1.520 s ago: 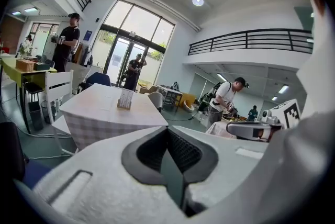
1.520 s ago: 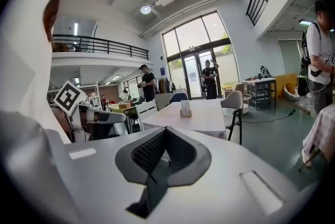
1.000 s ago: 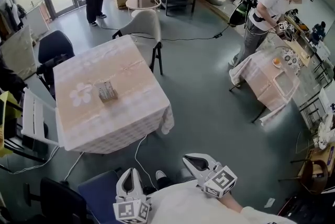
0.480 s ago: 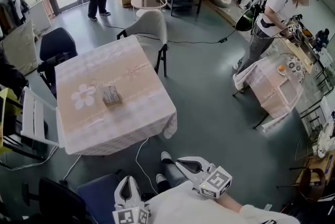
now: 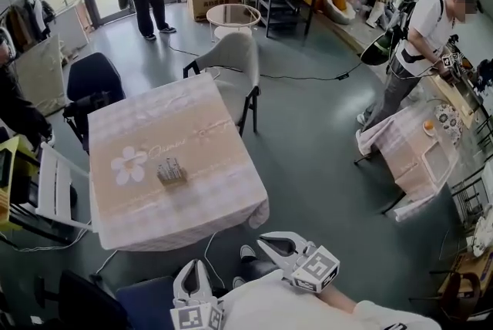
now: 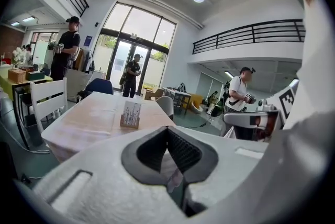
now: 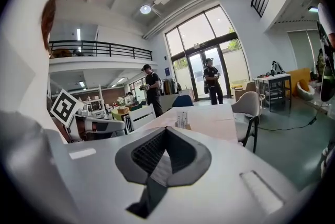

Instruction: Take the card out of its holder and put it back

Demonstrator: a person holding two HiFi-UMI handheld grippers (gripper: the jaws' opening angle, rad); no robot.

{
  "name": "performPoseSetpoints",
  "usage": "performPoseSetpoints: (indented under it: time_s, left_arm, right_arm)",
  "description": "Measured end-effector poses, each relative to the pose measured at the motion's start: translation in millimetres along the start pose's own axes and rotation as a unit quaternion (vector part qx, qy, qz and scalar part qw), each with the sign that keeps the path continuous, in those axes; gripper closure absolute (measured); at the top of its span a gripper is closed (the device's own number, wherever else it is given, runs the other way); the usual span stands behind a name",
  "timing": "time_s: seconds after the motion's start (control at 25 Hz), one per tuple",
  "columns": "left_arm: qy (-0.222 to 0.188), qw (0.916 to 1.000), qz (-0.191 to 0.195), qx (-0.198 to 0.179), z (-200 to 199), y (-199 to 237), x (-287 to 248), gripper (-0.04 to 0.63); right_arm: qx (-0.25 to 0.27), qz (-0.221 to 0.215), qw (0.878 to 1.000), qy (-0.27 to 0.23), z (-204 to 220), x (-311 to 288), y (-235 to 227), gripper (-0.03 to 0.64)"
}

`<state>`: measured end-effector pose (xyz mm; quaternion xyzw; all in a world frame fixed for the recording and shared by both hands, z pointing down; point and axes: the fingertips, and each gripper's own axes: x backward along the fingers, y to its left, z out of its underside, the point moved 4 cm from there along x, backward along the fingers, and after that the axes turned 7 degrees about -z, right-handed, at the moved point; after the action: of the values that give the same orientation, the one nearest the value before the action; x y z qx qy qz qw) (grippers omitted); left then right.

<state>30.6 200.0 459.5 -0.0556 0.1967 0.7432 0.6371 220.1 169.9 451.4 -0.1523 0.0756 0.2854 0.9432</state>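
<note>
A small card holder (image 5: 172,170) with a card standing in it sits near the middle of the table (image 5: 208,128) covered with a pale pink cloth. The left gripper view shows the holder (image 6: 130,114) far ahead, and so does the right gripper view (image 7: 182,120). Both grippers hang low near my body, well short of the table. My left gripper (image 5: 192,265) is shut with nothing in it, its jaws meeting at the tips (image 6: 167,129). My right gripper (image 5: 263,242) is also shut and empty (image 7: 166,129).
A grey chair (image 5: 235,58) stands at the table's far side, a dark chair (image 5: 92,78) and a white chair (image 5: 54,186) on its left. A cable (image 5: 208,240) lies on the floor near the front edge. A person (image 5: 420,43) works at a second table (image 5: 408,151) on the right.
The table and card holder have slid lower and rightward in the head view, a little nearer. Both grippers stay shut and low by my body.
</note>
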Motion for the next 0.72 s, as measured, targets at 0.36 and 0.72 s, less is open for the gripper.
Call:
performPoseSetpoints:
  time_s: [0.36, 0.72]
  left_arm:
    - [-0.002, 0.9998, -0.021, -0.005, -14, -17, -43, 0.592]
    - [-0.027, 0.9991, -0.023, -0.024, -33, -33, -60, 0.592]
  right_arm:
    - [0.01, -0.043, 0.999, 0.003, -29, -24, -63, 0.62]
    - [0.042, -0.052, 0.998, -0.002, -39, -35, -80, 0.62]
